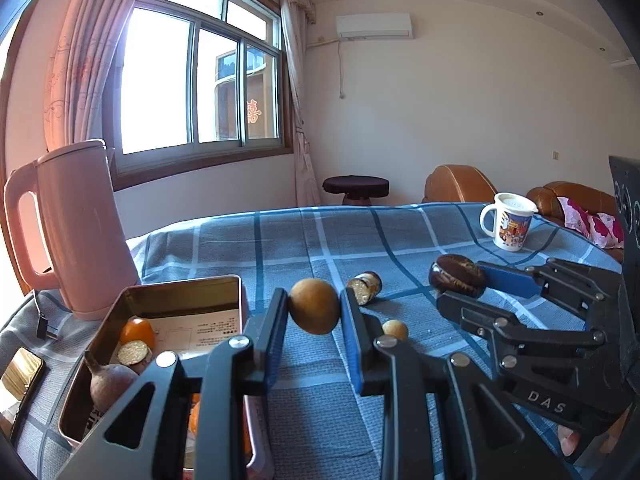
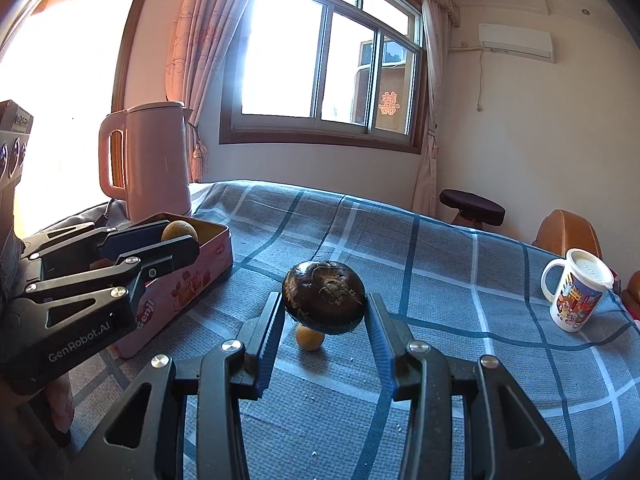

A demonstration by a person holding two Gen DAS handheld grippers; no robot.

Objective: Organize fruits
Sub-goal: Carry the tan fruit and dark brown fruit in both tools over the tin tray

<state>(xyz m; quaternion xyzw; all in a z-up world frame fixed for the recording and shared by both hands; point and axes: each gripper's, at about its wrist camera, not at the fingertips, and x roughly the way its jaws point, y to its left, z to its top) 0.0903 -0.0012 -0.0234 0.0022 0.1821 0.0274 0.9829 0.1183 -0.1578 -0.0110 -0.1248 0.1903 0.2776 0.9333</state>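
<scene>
The left gripper [image 1: 314, 312] has its jaws clenched on a tan round fruit [image 1: 314, 306], held just beside the open tin [image 1: 180, 294]. The right gripper [image 2: 324, 308] has its jaws clamped on a dark brown fruit [image 2: 324, 298], held above the checked bench cloth [image 2: 440, 280]. A small yellow fruit [image 2: 308, 338] lies on the cloth beneath. The tin already contains several pieces. A pink kettle [image 2: 154, 160] stands behind the tin.

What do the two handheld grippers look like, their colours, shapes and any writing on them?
Both match: black angular linkage arms with triangular cut-outs and round silver pivot pins, ending in flat fingers lined with ribbed blue pads. The left gripper carries white lettering "GenRobot.AI" on its side, read in the right wrist view. The right gripper shows white letters "DAS" in the left wrist view. No cables or sleeves are visible.
</scene>
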